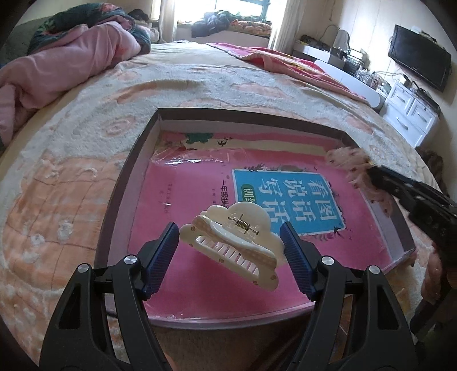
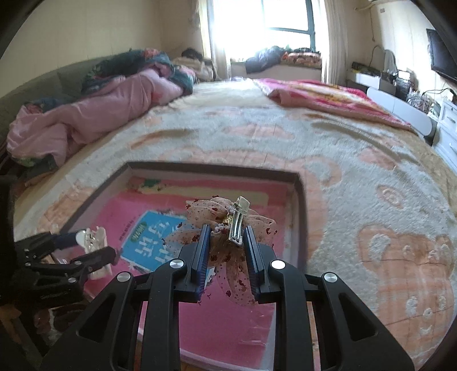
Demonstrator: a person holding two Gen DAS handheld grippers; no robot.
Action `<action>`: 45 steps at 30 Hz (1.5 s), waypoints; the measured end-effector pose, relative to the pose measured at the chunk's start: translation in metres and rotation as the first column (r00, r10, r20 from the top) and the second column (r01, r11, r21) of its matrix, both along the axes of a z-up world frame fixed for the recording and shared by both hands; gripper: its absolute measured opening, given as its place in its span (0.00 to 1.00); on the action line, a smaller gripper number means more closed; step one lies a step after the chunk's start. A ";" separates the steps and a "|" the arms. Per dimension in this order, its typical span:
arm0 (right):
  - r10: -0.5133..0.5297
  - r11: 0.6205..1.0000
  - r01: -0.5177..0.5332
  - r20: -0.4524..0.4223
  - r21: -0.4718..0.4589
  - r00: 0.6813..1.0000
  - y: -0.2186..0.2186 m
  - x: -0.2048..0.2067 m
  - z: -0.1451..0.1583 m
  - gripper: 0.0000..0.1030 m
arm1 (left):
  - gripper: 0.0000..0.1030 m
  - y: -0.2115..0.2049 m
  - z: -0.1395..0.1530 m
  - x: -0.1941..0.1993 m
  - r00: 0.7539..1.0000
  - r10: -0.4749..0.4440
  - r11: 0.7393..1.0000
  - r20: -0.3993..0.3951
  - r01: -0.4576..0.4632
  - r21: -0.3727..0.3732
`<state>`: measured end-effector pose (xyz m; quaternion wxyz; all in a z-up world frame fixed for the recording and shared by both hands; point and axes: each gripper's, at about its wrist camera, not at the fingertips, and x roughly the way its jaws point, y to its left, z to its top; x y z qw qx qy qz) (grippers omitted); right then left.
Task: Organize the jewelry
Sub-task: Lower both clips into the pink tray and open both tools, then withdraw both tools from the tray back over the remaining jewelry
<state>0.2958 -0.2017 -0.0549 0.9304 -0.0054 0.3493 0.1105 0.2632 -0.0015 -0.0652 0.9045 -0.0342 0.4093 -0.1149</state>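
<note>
My left gripper point(image 1: 230, 245) grasps cream hair claw point(image 1: 232, 242) at frame centre, above box point(image 1: 128, 182). My right gripper point(image 2: 225, 251) clenched on lace bow clip point(image 2: 228, 225), apparently also over box, ready for drop-in.

bow clip point(image 1: 347, 164) blurred, book point(image 1: 200, 199) partly under hair claw

Bed point(image 1: 85, 148) — box point(image 1: 134, 159), pink quilt point(image 1: 57, 68)

- A pink quilt point(image 1: 57, 60) lay crumpled on the bed.
- A black television point(image 1: 418, 64) hung above white drawers point(image 1: 411, 114).
- A bright window point(image 2: 274, 17) stood behind.
</note>
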 end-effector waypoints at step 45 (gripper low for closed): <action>-0.142 0.990 0.137 0.246 0.036 0.959 -0.037 -0.123 0.027 0.93 | 0.89 0.009 0.053 -0.075 0.973 0.082 0.996 0.216 -0.071 -0.055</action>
